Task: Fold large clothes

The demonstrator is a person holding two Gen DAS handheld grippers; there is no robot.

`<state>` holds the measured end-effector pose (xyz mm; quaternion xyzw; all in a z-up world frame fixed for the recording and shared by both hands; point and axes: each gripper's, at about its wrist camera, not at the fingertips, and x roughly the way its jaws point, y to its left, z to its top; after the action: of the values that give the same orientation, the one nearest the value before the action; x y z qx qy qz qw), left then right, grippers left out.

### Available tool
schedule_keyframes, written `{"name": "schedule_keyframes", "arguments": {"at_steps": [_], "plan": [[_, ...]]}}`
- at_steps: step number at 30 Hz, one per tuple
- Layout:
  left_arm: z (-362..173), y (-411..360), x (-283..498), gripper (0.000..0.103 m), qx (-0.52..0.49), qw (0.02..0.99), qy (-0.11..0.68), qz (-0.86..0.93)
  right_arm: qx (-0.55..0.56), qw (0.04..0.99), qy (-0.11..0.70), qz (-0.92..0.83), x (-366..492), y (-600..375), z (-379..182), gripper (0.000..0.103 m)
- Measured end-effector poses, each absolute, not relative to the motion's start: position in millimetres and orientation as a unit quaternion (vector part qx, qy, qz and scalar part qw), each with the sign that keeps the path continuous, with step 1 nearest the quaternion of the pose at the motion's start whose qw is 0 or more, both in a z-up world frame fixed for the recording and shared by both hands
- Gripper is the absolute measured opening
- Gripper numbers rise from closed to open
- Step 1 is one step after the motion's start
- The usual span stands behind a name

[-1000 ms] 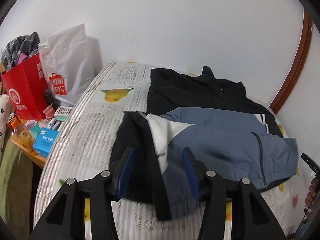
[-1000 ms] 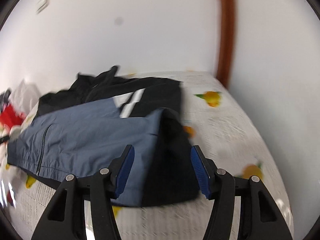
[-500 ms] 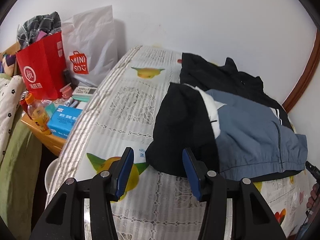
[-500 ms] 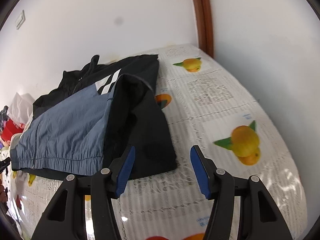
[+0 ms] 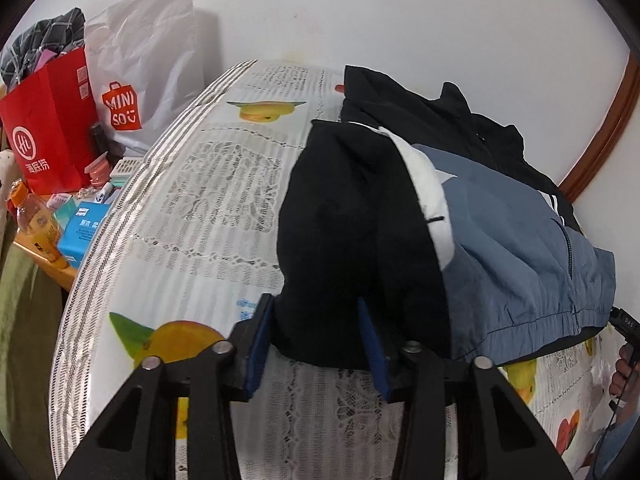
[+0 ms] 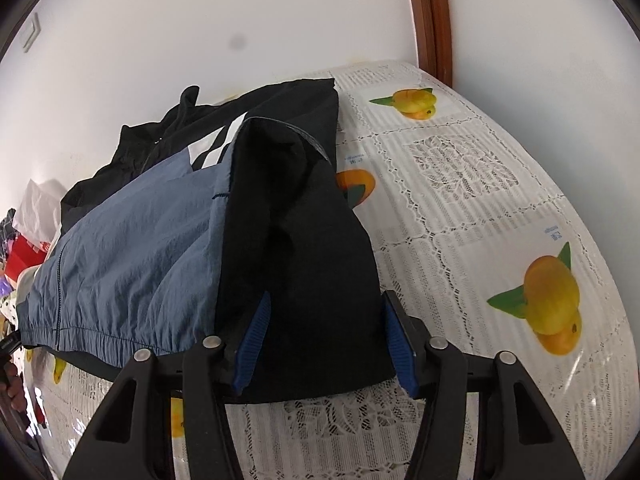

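A black and blue jacket (image 5: 520,240) lies on the table with both black sleeves folded in over its front. My left gripper (image 5: 316,320) is low at the near end of the left sleeve (image 5: 352,220). Its jaws are closing with the sleeve's end between them, and the pads do not clamp the cloth. In the right wrist view the same jacket (image 6: 140,248) lies to the left. My right gripper (image 6: 326,320) straddles the near end of the right sleeve (image 6: 304,240), its jaws also closing and not pinching the fabric.
A lace tablecloth (image 5: 208,200) printed with fruit covers the table. On the left side table stand a red bag (image 5: 48,132), a white bag (image 5: 140,80), a bottle (image 5: 36,224) and a blue box (image 5: 82,228). A wooden frame (image 6: 432,20) runs up the wall. A hand (image 5: 624,364) shows at the right edge.
Both grippers have sunk toward the table and come up to the sleeve ends, which now sit between their fingers. Both pairs of jaws have narrowed.
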<state>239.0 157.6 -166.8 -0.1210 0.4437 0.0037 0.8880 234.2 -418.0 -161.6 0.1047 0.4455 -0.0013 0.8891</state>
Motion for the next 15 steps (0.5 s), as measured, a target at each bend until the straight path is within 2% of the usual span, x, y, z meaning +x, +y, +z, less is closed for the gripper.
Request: {"name": "schedule_keyframes", "arguments": {"at_steps": [2, 4, 6, 15], "plan": [[-166, 157, 237, 0.021, -0.119, 0.888, 0.443, 0.004, 0.103, 0.889, 0.446, 0.005, 232, -416, -161, 0.038], [-165, 157, 234, 0.016, -0.122, 0.890, 0.440, 0.000, 0.100, 0.889, 0.446, 0.010, 230, -416, -159, 0.021], [-162, 156, 228, 0.014, -0.120, 0.892, 0.436, -0.001, 0.107, 0.890, 0.444, 0.016, 225, -417, -156, 0.015], [-153, 152, 190, 0.013, -0.116, 0.896, 0.429, 0.003, 0.071, 0.894, 0.442, 0.011, 192, -401, -146, 0.012]]}}
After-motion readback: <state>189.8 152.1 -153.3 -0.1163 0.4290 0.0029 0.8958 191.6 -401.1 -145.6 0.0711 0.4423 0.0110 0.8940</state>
